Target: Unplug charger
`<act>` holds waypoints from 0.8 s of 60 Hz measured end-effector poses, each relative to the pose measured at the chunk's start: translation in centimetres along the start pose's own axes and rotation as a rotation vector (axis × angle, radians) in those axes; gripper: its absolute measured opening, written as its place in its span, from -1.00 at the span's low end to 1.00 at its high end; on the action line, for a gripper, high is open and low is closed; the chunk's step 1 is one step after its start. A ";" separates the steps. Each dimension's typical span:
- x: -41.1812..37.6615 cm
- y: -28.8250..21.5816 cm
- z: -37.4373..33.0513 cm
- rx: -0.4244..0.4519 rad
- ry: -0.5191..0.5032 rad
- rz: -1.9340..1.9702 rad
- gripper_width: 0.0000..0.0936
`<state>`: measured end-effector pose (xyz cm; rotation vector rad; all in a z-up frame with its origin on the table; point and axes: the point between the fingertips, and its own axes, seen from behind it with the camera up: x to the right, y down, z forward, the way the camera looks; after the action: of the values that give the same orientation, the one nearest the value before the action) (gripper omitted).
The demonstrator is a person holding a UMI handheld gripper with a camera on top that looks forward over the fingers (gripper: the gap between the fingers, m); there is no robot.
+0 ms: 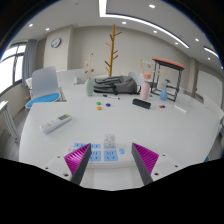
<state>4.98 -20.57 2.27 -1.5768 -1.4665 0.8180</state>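
Hovering over a white table (150, 128), the gripper (111, 160) is spread wide, gripping nothing; the white power strip with the charger (103, 151) lies between its magenta pads (78, 157)

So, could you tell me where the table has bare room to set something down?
Bare table stretches beyond the right finger. It is crowded between the fingers, at the power strip, and far back around the pink cup.

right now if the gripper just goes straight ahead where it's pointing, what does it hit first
Probably the white power strip with its charger plug: it lies on the white table just ahead, between the open gripper's fingers. Depth is unclear, so it might pass above.
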 end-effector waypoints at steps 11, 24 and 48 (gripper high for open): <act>0.1 -0.6 4.9 -0.012 -0.017 -0.003 0.80; -0.8 -0.6 7.2 -0.039 -0.060 -0.007 -0.63; 2.1 -16.7 1.9 0.143 -0.110 0.069 -0.90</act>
<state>-4.19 -18.37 16.30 -1.5019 -1.4037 1.0415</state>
